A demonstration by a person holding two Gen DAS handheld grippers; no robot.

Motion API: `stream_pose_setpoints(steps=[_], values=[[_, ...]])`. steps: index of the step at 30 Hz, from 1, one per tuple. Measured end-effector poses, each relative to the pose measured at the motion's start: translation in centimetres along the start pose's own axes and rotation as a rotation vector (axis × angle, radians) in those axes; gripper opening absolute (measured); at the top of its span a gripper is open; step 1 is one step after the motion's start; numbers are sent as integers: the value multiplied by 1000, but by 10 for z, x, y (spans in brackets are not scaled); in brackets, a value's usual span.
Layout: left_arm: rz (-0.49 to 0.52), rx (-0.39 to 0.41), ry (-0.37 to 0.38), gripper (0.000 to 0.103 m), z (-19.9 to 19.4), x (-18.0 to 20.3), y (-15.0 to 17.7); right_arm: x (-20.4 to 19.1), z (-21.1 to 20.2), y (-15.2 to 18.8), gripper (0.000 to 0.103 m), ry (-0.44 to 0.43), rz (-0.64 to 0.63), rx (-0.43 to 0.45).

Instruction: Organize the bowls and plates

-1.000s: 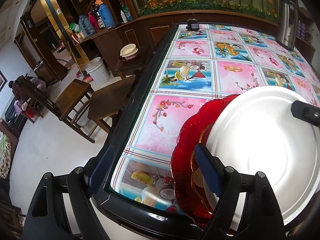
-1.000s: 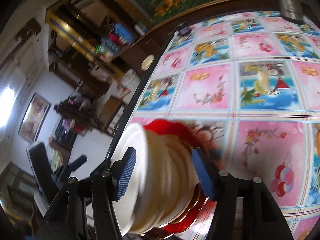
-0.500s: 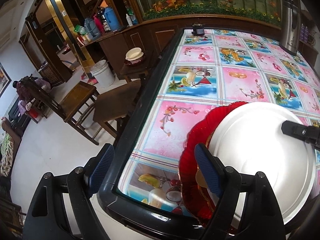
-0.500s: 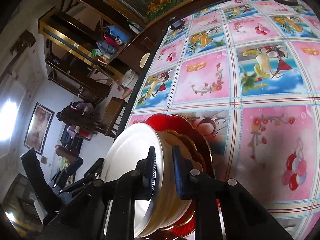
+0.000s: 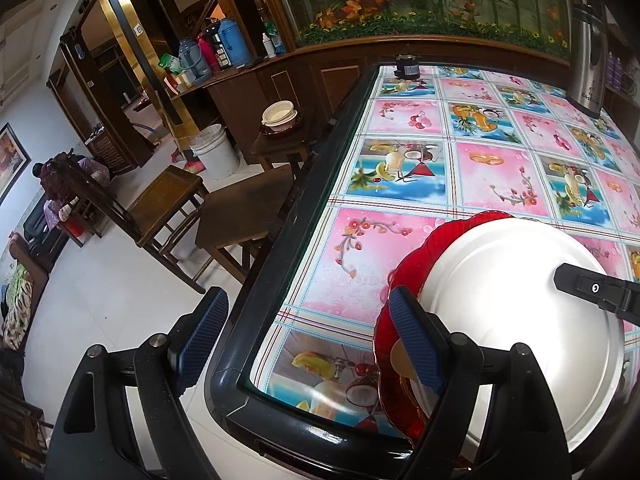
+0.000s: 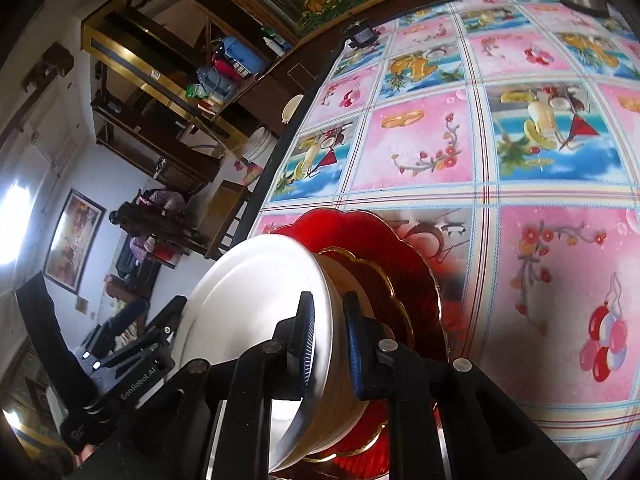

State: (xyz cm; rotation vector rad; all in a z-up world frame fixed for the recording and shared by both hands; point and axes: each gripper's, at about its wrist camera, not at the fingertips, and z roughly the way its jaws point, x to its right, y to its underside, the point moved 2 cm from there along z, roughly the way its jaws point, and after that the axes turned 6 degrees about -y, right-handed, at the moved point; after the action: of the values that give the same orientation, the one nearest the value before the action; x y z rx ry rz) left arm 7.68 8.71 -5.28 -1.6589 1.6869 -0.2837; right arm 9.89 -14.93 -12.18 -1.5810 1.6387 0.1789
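A white plate tops a stack on a red scalloped plate near the table's front left corner. In the right wrist view the white plate sits over cream plates and a gold-rimmed red plate. My right gripper is shut on the white plate's rim; one finger of it shows in the left wrist view. My left gripper is open and empty, its right finger beside the stack, its left finger off the table edge.
The table has a bright fruit-pattern cloth and a black rim. A steel flask stands at the far right and a small dark jar at the far edge. Wooden chairs and a bucket stand left of the table.
My right gripper closed from wide open onto the white plate's rim. The left gripper drew back slightly and stayed open.
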Motion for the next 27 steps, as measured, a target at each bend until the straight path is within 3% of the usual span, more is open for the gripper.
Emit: stream_pose_setpoints(steps=[13, 27], values=[[4, 29, -12, 84, 1, 4, 0, -3, -1, 1, 14, 17, -19, 7], [-9, 8, -8, 84, 2, 4, 2, -9, -1, 2, 18, 46, -42, 6]])
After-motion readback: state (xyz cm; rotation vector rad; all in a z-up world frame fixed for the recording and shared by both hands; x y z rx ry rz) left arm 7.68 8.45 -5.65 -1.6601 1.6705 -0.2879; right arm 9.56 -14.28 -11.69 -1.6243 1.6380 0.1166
